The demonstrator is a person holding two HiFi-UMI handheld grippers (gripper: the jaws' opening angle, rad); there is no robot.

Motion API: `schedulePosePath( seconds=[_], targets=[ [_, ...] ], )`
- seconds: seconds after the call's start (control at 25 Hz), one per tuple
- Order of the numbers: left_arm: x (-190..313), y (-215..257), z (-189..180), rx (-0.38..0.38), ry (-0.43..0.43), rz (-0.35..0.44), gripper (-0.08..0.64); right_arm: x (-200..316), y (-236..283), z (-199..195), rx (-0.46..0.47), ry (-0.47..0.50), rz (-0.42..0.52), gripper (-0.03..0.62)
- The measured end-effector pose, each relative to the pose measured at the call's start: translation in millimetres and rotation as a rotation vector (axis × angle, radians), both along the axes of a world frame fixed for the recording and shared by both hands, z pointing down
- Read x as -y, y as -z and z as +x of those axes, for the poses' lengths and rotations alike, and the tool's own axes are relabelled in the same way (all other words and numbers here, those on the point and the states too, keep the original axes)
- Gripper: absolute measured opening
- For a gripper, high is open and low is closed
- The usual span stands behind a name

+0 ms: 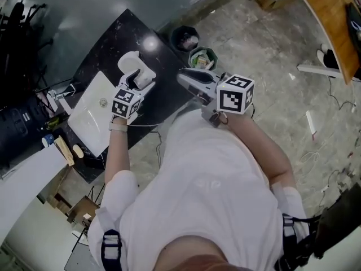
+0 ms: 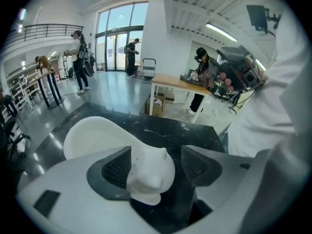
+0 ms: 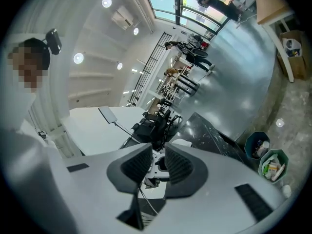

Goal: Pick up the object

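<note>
The object is a white moulded piece [image 1: 134,65] with a rounded, knobbed end, lying on the black stone-look table [image 1: 110,44]. In the left gripper view its knobbed end [image 2: 148,172] sits between the jaws of my left gripper [image 2: 156,165]. It rests against the left pad, and a clear gap separates it from the right pad, so the jaws stand wide and open. In the head view the left gripper [image 1: 137,82] reaches over the table from the near side. My right gripper [image 1: 187,79] hovers off the table's right edge, with a narrow gap between its pads [image 3: 158,162] and nothing in it.
A white rectangular basin [image 1: 84,123] lies on the table left of the object. Two round bins [image 1: 185,38] [image 1: 203,57] stand on the floor just beyond the right gripper. A wooden desk [image 1: 327,16] is at the far right, and cables cross the floor.
</note>
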State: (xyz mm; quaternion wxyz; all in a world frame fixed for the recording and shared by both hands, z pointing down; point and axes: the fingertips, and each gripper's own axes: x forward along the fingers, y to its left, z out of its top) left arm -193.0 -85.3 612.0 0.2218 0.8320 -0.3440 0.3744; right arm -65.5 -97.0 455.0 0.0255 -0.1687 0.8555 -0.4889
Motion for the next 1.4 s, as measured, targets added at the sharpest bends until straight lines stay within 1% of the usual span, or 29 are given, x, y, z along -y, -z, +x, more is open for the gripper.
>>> schedulePosePath(
  seconds=[0.08,0.16,0.2,0.28,0.6,0.64,0.68,0.92,1.12,1.24,1.4],
  targets=[
    [0,-6,0,0.069,-0.039,0.020,0.304,1,-1,4,-0.006,-0.014,-0.002,0.080],
    [2,-13,-4,0.148,-0.075,0.066,0.302,3,-1,7,-0.009,-0.026,-0.004,0.080],
    [4,-15,-5,0.176,-0.089,0.088,0.296,3,-2,9,-0.010,-0.030,-0.005,0.080],
    [5,-17,-5,0.201,-0.104,0.113,0.288,4,-3,11,-0.010,-0.035,-0.009,0.080],
    [7,-19,-2,0.216,-0.081,0.145,0.287,8,-7,12,-0.009,-0.031,-0.019,0.080],
    [6,-19,-2,0.217,-0.080,0.142,0.282,8,-7,12,-0.009,-0.031,-0.021,0.080],
    [6,-20,-1,0.220,-0.080,0.136,0.258,8,-8,12,-0.008,-0.031,-0.024,0.080],
    [4,-20,-2,0.228,-0.072,0.124,0.256,7,-9,9,-0.002,-0.027,-0.034,0.080],
    [4,-20,-3,0.238,-0.066,0.084,0.250,7,-9,9,0.000,-0.028,-0.035,0.080],
    [4,-15,0,0.209,-0.046,0.069,0.249,7,-9,10,0.002,-0.032,-0.036,0.080],
    [1,3,11,0.112,0.013,0.040,0.249,8,-10,10,0.004,-0.034,-0.037,0.080]
  ],
)
